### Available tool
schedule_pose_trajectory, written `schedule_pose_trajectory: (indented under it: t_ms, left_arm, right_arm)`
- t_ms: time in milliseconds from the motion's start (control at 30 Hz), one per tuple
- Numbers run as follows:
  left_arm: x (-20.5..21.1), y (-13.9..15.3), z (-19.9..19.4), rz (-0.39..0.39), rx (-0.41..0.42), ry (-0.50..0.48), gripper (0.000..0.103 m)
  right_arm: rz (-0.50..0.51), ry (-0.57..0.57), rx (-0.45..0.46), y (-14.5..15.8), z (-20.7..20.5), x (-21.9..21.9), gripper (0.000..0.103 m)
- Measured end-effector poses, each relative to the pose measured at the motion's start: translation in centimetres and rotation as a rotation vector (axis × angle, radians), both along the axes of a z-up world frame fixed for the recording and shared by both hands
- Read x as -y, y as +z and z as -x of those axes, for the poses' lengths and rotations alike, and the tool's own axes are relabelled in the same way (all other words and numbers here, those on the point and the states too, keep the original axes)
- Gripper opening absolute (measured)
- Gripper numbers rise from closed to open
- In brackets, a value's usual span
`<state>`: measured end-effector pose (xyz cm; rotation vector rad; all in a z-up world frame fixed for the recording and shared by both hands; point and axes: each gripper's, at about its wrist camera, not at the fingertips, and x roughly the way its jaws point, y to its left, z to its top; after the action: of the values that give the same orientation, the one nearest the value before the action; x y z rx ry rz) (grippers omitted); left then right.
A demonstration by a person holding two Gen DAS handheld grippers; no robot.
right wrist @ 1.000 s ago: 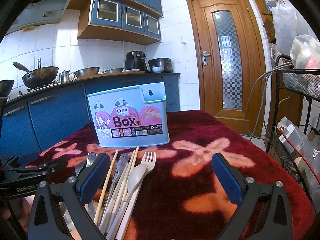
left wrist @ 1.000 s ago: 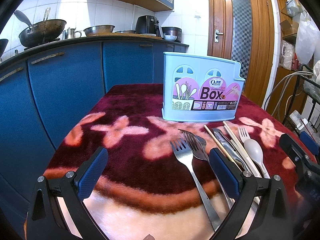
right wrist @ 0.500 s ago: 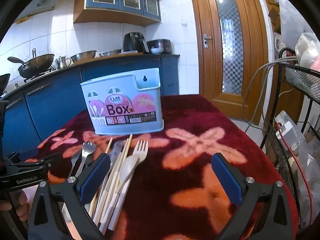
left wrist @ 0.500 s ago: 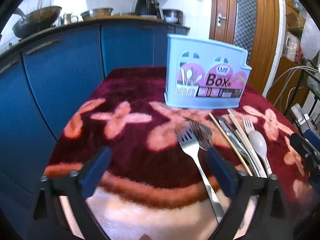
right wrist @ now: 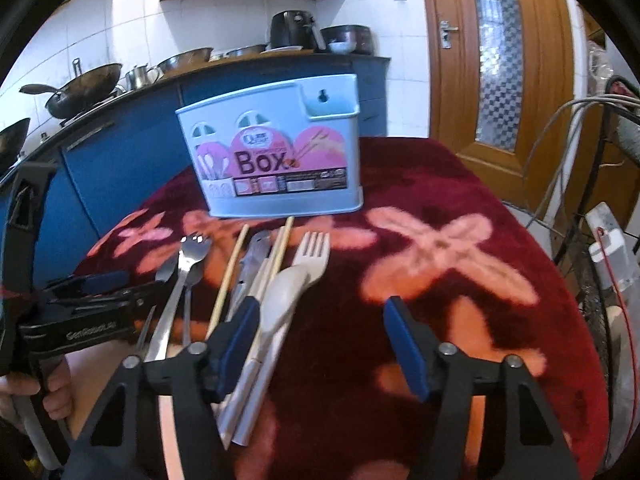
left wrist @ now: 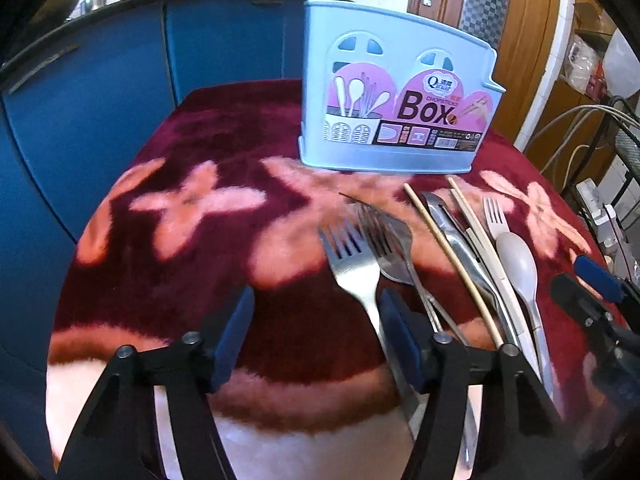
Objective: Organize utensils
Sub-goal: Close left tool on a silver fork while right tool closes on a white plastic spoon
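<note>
A light blue utensil box [left wrist: 396, 104] labelled "Box" stands upright on the red flowered cloth; it also shows in the right wrist view [right wrist: 276, 160]. In front of it lie steel forks [left wrist: 352, 264], a steel knife [left wrist: 460, 236], wooden chopsticks [left wrist: 444, 240], a beige plastic fork [left wrist: 494, 216] and a beige spoon [left wrist: 518, 268]. My left gripper [left wrist: 316, 336] is open, low over the cloth, its right finger beside the fork handle. My right gripper [right wrist: 320, 344] is open; its left finger is next to the beige spoon [right wrist: 286, 296].
Blue kitchen cabinets [left wrist: 100, 92] with pans on the counter stand behind the table. A wooden door [right wrist: 500, 52] is at the back right. A wire rack with cables [right wrist: 600, 208] stands beside the table's right edge.
Both grippers have tilted down and moved closer to the utensils and the cloth. Their jaws have narrowed but stay open. The utensils and the box have not moved.
</note>
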<state>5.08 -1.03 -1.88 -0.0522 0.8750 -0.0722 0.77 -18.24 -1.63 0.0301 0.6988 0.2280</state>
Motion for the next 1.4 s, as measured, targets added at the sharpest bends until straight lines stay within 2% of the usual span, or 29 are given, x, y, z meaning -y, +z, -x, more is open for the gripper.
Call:
schedule_pose_trajectory:
  t_ms: [100, 267, 400, 433, 500, 567, 867, 1100, 1167, 1267, 1400]
  left_arm:
    - [0.4, 0.0, -0.7, -0.006, -0.016, -0.015, 0.061]
    - [0.2, 0.0, -1.6, 0.032, -0.032, -0.013, 0.059]
    - [-0.2, 0.0, -2.2, 0.062, -0.031, -0.022, 0.055]
    - [-0.2, 0.0, -2.2, 0.071, -0.031, -0.027, 0.051]
    - [-0.2, 0.1, -2.3, 0.085, -0.032, -0.037, 0.042]
    - [-0.2, 0.2, -2.3, 0.111, -0.034, -0.052, 0.027]
    - [-1.1, 0.5, -2.0, 0.111, -0.050, -0.017, 0.027]
    - [-0.7, 0.0, -2.6, 0.087, -0.088, -0.034, 0.028]
    - [-1.0, 0.0, -2.7, 0.121, -0.103, -0.031, 0.028]
    - [-1.7, 0.0, -2.7, 0.201, -0.128, -0.032, 0.033]
    - [-2.2, 0.1, -2.6, 0.312, -0.145, -0.050, 0.033]
  right_arm:
    - [0.003, 0.041, -0.020, 0.0, -0.6, -0.7, 0.058]
    - [-0.006, 0.063, -0.071, -0.6, -2.1, -1.3, 0.047]
    - [-0.019, 0.075, -0.107, -1.2, -3.1, -1.5, 0.025]
    - [-0.029, 0.080, -0.111, -1.2, -3.3, -1.5, 0.020]
    - [-0.029, 0.080, -0.102, -1.1, -3.4, -1.5, 0.016]
    - [-0.025, 0.086, -0.087, -0.7, -3.4, -1.5, 0.006]
    - [-0.008, 0.051, -0.064, 0.7, -3.2, 1.3, 0.006]
    - [-0.014, 0.033, -0.152, -0.9, -4.7, 3.1, 0.007]
    - [-0.016, 0.034, -0.169, -1.3, -5.0, 3.4, 0.007]
    - [-0.016, 0.046, -0.184, -1.6, -5.3, 3.7, 0.010]
    - [-0.046, 0.073, -0.209, -1.7, -5.6, 4.3, 0.011]
